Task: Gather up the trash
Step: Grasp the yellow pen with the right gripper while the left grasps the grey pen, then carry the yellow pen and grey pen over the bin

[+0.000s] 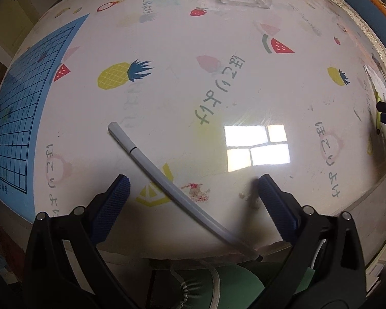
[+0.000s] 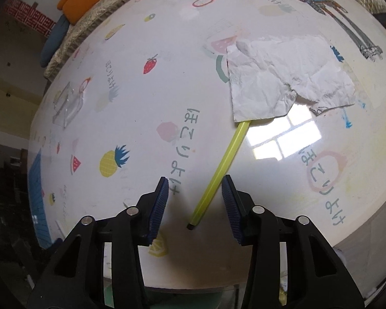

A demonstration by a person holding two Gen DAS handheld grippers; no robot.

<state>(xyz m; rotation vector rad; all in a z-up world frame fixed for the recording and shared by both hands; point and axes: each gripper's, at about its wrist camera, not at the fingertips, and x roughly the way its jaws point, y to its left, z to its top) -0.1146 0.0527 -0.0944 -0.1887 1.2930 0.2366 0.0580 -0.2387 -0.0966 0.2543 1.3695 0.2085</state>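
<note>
Left gripper [image 1: 193, 185] hangs over the table [image 1: 193, 90], jaws wide — a grey pen [image 1: 164, 177] lies slantwise between them, untouched. Right gripper [image 2: 195, 188] has its jaws partly open around a yellow-green pen [image 2: 218, 172] — gripping nothing; crumpled paper [image 2: 283, 77] covers its far end.

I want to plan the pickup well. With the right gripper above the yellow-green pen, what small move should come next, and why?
Probably lower the right gripper a little and close it. The yellow-green pen lies flat on the table between the open blue pads, which do not touch it yet. Its far end is tucked under the crumpled paper.
</note>
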